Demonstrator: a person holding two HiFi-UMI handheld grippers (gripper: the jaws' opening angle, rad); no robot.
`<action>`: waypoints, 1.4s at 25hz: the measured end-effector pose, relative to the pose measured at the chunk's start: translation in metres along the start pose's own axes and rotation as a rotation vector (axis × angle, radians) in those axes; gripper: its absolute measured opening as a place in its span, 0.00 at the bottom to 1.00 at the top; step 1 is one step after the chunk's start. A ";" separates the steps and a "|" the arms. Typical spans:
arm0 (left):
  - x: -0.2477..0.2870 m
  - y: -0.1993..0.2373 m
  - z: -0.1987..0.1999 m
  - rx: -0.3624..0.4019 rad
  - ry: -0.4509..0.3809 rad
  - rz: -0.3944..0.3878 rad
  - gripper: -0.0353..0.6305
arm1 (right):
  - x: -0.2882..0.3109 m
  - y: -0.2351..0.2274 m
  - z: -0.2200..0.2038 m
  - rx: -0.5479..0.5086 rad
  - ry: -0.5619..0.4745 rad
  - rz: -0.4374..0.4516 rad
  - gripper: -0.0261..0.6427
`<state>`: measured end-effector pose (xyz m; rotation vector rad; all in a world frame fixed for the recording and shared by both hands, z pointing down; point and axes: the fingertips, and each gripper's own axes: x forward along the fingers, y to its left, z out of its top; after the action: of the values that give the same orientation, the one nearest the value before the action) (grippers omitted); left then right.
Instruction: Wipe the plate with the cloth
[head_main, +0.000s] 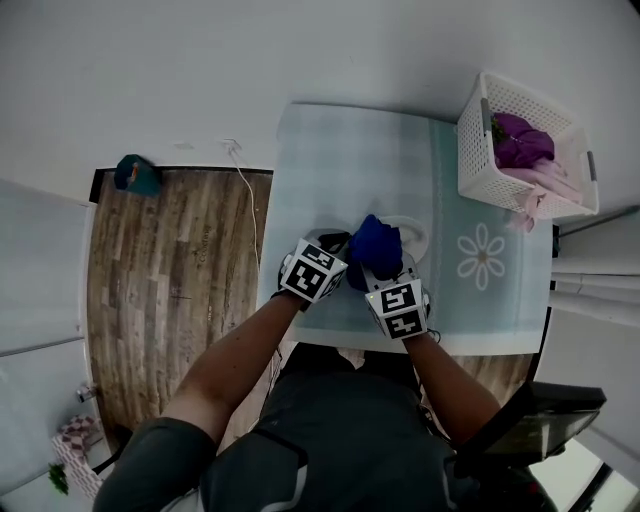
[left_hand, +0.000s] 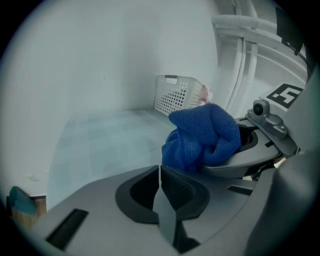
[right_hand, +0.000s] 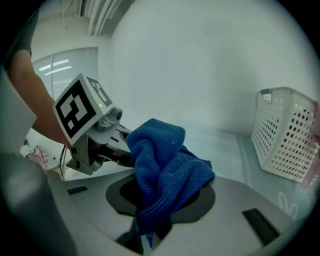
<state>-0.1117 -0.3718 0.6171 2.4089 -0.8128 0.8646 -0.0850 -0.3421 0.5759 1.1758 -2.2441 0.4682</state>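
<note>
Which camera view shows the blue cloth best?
The right gripper view: the blue cloth fills its centre, clamped in that gripper's jaws. The left gripper view shows it bunched, from the side. The head view shows only a small blue lump.

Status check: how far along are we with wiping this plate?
Done: the blue cloth is picked up, bunched in the shut right claw. In hand: it hangs over the plate, whose white rim shows beside it; contact cannot be confirmed. The left claw is shut, empty. Left: the wiping itself, it seems.
</note>
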 end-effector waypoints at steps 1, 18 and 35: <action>0.003 0.001 -0.001 -0.002 0.006 0.006 0.07 | 0.004 0.000 -0.003 -0.008 0.003 0.008 0.23; 0.020 0.007 -0.018 0.002 0.063 0.060 0.07 | -0.003 -0.005 -0.037 -0.105 0.020 0.061 0.23; 0.019 -0.006 -0.003 -0.112 0.007 -0.081 0.07 | -0.002 -0.017 -0.037 0.042 0.075 0.122 0.23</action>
<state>-0.0970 -0.3731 0.6309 2.3230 -0.7355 0.7750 -0.0578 -0.3304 0.6046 1.0284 -2.2599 0.6006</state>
